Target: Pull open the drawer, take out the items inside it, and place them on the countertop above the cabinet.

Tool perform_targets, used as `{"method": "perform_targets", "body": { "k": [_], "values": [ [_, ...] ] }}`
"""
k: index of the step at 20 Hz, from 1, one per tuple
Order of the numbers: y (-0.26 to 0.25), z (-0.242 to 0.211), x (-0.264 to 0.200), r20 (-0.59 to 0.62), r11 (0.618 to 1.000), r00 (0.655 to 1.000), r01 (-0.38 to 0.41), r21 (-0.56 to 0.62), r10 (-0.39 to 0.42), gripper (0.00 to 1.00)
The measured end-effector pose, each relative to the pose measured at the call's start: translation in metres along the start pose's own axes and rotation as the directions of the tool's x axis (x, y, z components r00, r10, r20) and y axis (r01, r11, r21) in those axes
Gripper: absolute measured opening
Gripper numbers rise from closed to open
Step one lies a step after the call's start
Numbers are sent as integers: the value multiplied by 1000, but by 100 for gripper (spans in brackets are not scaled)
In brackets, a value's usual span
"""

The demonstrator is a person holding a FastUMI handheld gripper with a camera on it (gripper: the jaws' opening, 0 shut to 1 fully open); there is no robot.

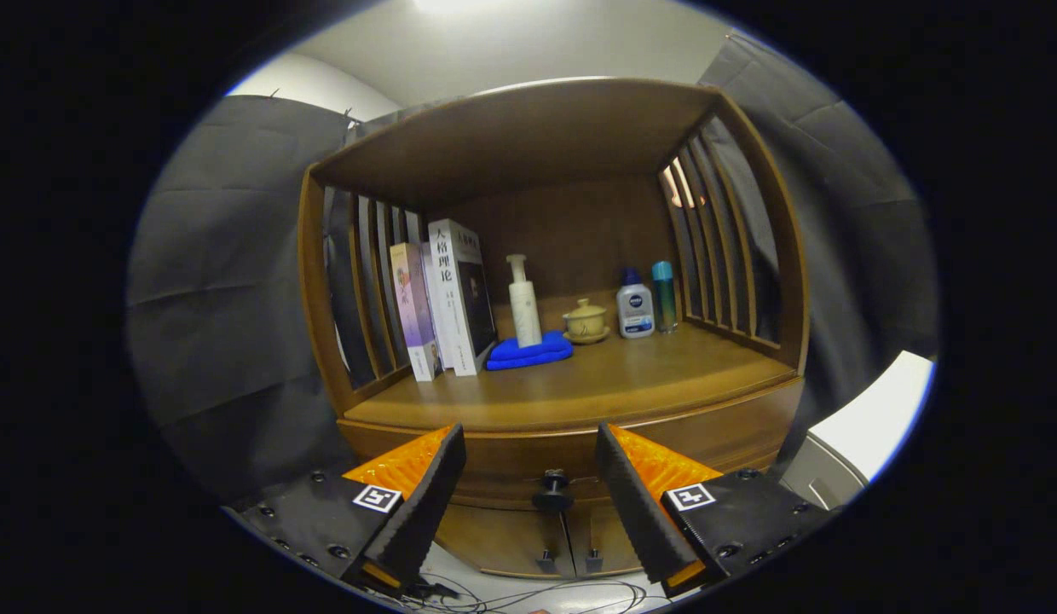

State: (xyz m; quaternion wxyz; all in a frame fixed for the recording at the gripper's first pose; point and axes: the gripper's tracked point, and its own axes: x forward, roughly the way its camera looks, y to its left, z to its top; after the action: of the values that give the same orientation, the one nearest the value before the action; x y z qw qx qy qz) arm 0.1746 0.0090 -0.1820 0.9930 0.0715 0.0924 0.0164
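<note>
orange ribbed fingers (530,443) spread apart – round black knob (552,491) between them on the closed wooden drawer (528,456).

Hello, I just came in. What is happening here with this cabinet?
A person holds a two-finger tool in front of a wooden cabinet. Its fingers are open and hold nothing. The dark drawer knob sits between them, a little ahead, and the drawer looks shut. On the countertop above stand some books, a white pump bottle on a blue cloth, a small lidded cup, and two more bottles. Nothing has visibly come out of the drawer yet.
</note>
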Motion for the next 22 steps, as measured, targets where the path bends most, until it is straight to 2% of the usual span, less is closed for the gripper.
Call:
{"method": "perform_targets", "body": {
  "k": [11, 17, 21, 22],
  "values": [
    [-22, -79, 50, -100, 998, 993, 50, -50, -54, 97],
    [-21, -104, 63, -119, 993, 992, 35, -114, -49, 97],
    [-20, -103, 73, -81, 989, 994, 56, -140, -68, 73],
    [-24, -103, 72, -69, 982, 993, 83, -168, -96, 67]
  ]
}}
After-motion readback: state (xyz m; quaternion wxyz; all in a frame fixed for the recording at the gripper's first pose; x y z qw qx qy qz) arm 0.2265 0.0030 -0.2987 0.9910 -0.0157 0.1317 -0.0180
